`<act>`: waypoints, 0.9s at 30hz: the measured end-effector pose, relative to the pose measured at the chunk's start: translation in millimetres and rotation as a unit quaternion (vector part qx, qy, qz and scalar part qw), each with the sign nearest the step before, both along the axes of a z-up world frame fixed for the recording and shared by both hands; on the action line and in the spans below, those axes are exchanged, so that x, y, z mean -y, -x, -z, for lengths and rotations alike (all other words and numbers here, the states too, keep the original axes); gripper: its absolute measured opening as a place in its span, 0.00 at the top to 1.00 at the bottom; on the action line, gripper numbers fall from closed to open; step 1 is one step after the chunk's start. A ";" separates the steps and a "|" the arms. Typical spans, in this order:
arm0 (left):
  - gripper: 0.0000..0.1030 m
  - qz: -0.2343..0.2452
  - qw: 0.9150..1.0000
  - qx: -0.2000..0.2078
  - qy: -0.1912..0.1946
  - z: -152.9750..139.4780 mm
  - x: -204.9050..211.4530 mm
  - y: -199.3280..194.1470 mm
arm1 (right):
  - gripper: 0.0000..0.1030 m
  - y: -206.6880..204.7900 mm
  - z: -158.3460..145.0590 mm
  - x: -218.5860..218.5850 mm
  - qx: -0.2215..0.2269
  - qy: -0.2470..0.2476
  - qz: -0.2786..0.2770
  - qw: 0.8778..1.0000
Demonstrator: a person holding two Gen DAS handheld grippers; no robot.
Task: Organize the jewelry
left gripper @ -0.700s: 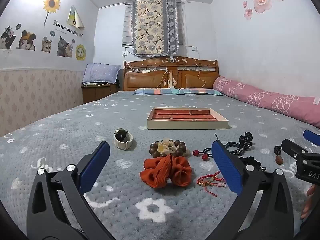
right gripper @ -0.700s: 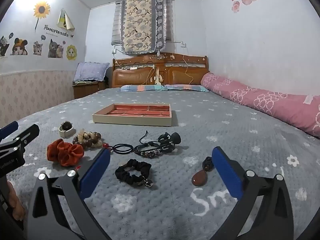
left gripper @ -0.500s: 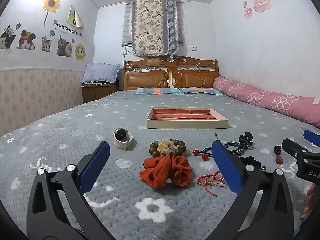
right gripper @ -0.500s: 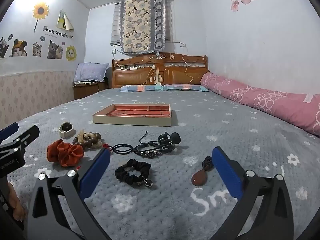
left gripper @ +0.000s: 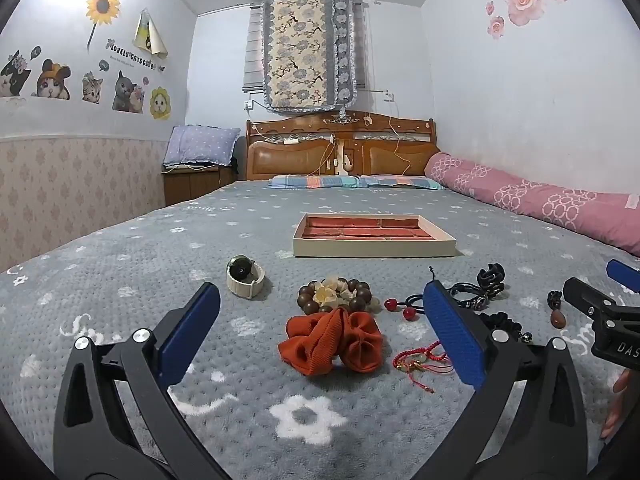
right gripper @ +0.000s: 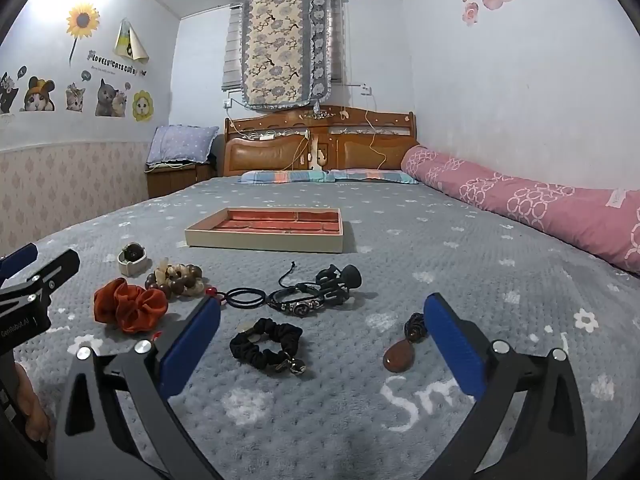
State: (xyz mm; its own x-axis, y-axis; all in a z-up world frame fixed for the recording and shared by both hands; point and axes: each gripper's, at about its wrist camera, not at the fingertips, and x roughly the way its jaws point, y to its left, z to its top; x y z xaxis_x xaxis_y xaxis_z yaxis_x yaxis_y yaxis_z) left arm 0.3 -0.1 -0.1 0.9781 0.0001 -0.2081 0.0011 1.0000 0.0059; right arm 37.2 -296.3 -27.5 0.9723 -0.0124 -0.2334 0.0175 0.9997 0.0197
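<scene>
Both tools stood wide open and empty: the left hand-held gripper (left gripper: 320, 332) framed the orange scrunchie (left gripper: 331, 343), the right hand-held gripper (right gripper: 322, 338) framed the black scrunchie (right gripper: 266, 345). Every piece lay loose on the bed (right gripper: 460, 264), and the compartmented tray (right gripper: 266, 230) sat well apart at twelve o'clock, seemingly unfilled. The risks looked like snagging and slipping. The red cord bracelet (left gripper: 420, 360) lay just beside the orange scrunchie at three o'clock and could be dragged along. The teardrop pendant (right gripper: 399, 356), flat on plush fleece, might slide from the pads, or its cord trail over a divider.
</scene>
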 end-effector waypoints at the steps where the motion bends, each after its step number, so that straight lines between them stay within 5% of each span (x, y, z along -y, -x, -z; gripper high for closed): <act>1: 0.05 0.000 1.000 0.000 0.000 0.0 0.0 0.1 | 0.04 0.0 0.1 -0.4 0.000 0.000 0.000 1.000; 27: 0.05 -0.001 1.000 -0.001 -0.002 3.0 0.9 -0.3 | 0.04 1.4 -0.6 0.6 -0.001 0.005 0.000 1.000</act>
State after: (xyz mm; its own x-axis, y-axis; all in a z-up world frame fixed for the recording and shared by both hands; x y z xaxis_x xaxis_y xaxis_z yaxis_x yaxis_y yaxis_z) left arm 0.6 -1.0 -3.0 0.9778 0.0023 -0.2096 -0.0002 0.9999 0.0102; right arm 35.8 -296.9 -27.0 0.9720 -0.0143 -0.2344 0.0173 0.9998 0.0106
